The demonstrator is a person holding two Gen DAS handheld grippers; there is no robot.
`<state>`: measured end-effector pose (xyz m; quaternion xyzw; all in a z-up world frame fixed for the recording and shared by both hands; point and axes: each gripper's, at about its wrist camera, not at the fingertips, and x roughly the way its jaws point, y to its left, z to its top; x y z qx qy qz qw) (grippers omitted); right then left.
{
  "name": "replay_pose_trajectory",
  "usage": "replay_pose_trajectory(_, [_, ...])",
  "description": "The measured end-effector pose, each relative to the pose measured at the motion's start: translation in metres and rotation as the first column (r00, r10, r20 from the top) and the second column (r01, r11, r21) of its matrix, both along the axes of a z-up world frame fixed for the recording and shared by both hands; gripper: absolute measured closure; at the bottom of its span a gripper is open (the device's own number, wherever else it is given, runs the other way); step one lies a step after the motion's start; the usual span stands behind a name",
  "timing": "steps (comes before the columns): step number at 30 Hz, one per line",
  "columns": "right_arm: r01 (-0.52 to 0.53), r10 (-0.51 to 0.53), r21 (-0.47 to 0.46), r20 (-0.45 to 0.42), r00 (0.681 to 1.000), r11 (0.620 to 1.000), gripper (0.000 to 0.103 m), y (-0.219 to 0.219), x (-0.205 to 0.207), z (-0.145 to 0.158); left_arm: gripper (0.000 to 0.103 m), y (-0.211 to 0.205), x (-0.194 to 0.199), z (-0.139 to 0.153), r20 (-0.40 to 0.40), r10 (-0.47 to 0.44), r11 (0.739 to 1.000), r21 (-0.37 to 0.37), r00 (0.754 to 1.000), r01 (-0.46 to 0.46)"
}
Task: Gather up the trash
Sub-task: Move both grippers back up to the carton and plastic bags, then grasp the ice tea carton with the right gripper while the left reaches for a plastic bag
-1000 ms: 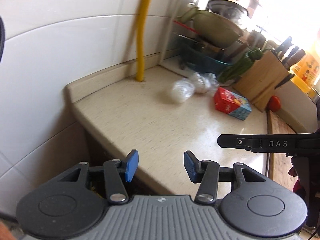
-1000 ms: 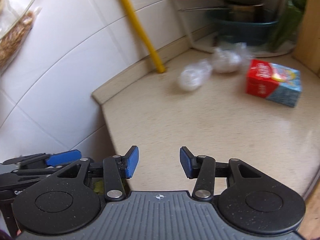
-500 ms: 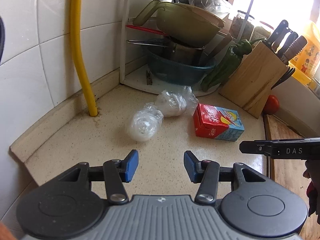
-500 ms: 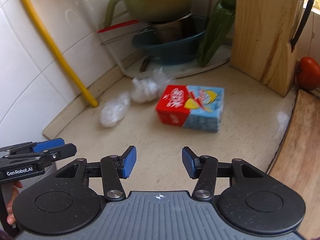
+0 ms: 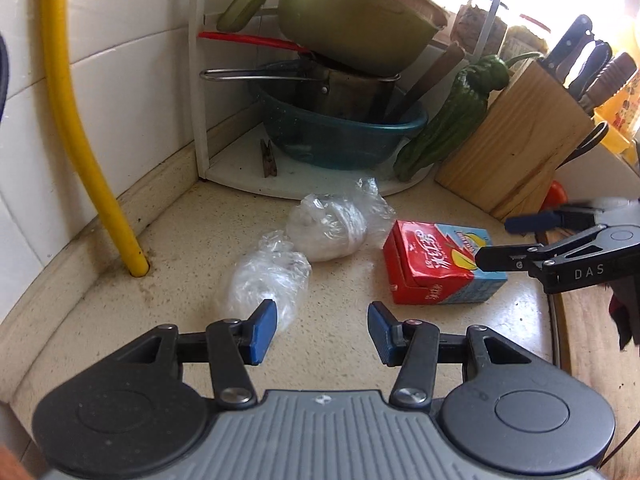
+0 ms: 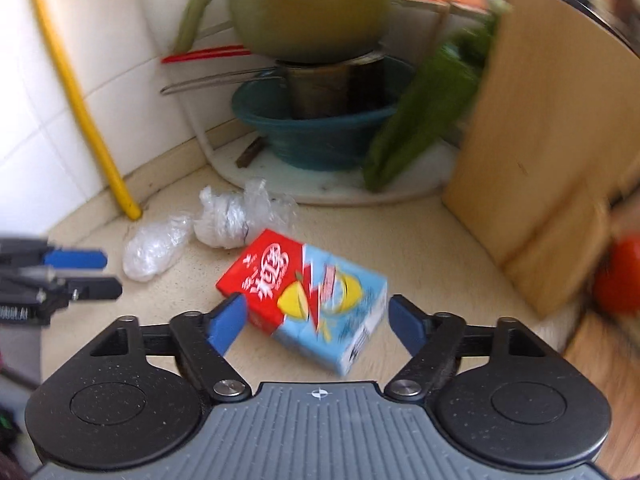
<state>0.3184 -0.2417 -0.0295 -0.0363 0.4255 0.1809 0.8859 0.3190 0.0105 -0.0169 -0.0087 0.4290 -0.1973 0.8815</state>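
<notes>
A red and blue drink carton (image 5: 440, 266) lies flat on the beige counter (image 5: 340, 332); it also shows in the right wrist view (image 6: 308, 296). Two crumpled clear plastic wads lie left of it: a nearer one (image 5: 268, 278) (image 6: 154, 244) and a farther one (image 5: 328, 226) (image 6: 228, 216). My left gripper (image 5: 322, 332) is open and empty, its left finger just in front of the nearer wad. My right gripper (image 6: 316, 322) is open wide, its jaws on either side of the carton's near end, not touching it.
A yellow pipe (image 5: 80, 128) stands at the tiled wall. A white corner rack (image 5: 320, 184) holds a teal basin (image 5: 340, 136), pots and a green bowl (image 5: 352, 32). A green pepper (image 5: 452, 120), a wooden knife block (image 5: 516, 148), a tomato (image 6: 618, 276) and a cutting board (image 5: 592, 344) are at right.
Both grippers have moved forward over the counter toward the trash. The right gripper has opened wider and now straddles the carton; the left has come up to the nearer plastic wad.
</notes>
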Motion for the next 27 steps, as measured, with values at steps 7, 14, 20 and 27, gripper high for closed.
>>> replay_pose_trajectory(7, [-0.233,0.23,-0.138,-0.033,0.973,0.963,0.013,0.025,0.034,-0.007,0.053,-0.008,0.022,-0.012,-0.045,-0.126,0.992,0.02,0.991,0.127])
replay_pose_trajectory(14, [-0.336,0.326,-0.123,-0.09,0.941,0.934,0.007,0.035,0.054,-0.016,0.05,-0.009,0.041,-0.022,-0.104,-0.223,0.974,-0.063,0.969,0.218])
replay_pose_trajectory(20, [-0.351,0.341,-0.077,-0.122,0.932,0.933,0.005,0.03,0.053,-0.02,0.05,-0.016,0.057,-0.032,-0.136,-0.247,0.968,-0.089,0.96,0.236])
replay_pose_trajectory(27, [-0.329,0.31,-0.117,-0.155,0.938,0.937,0.013,0.033,0.05,-0.033,0.061,-0.023,0.055,-0.041,-0.157,-0.239,0.968,-0.121,0.958,0.221])
